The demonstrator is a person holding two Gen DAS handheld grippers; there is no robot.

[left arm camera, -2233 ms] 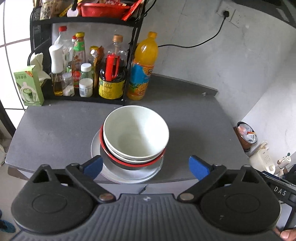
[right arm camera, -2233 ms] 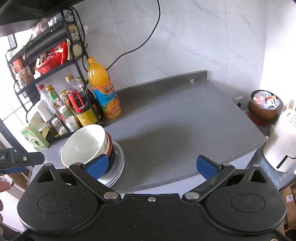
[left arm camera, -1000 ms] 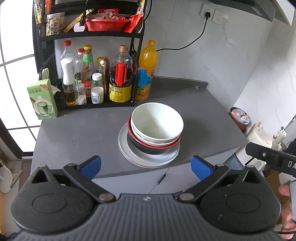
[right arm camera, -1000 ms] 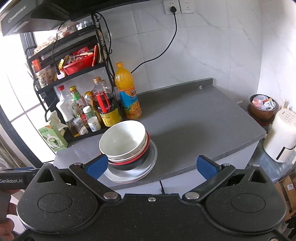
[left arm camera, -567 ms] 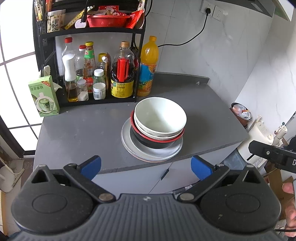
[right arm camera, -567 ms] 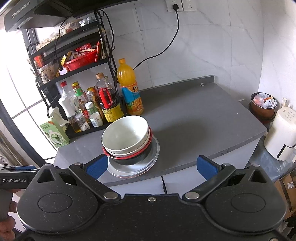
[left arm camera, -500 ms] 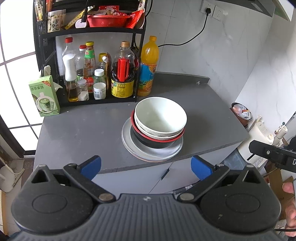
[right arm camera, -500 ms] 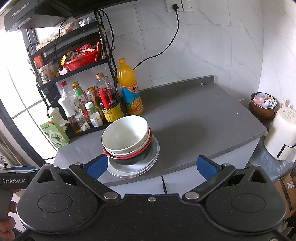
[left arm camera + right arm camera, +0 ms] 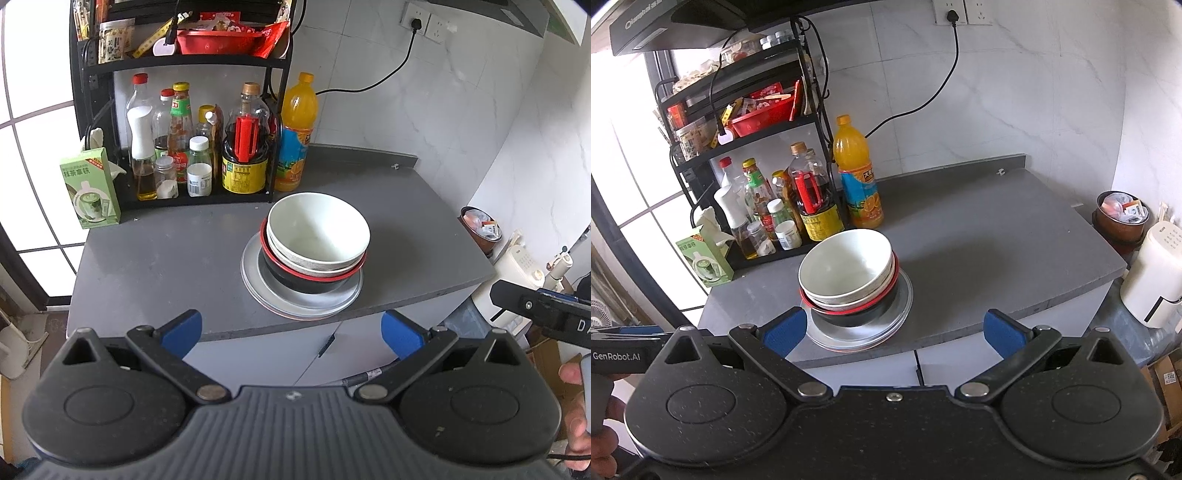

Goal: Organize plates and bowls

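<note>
While I stand back from the grey bench, I see it runs into a corner of white marble-look wall, with a black rack of sauce bottles at its back left, an orange juice bottle just beside the rack, and a green carton at the left end. A window lights the left side, and a white appliance stands past the right end. My stack sits near the front edge, about midway along: a flat grey plate at the bottom, a black bowl with a red rim on it, and two pale bowls nested inside, the top white bowl mouth up, its axis upright, leaning slightly. My left tongs are spread wide and hold nothing, short of the bench; my right tongs likewise gape empty, off the front edge.
</note>
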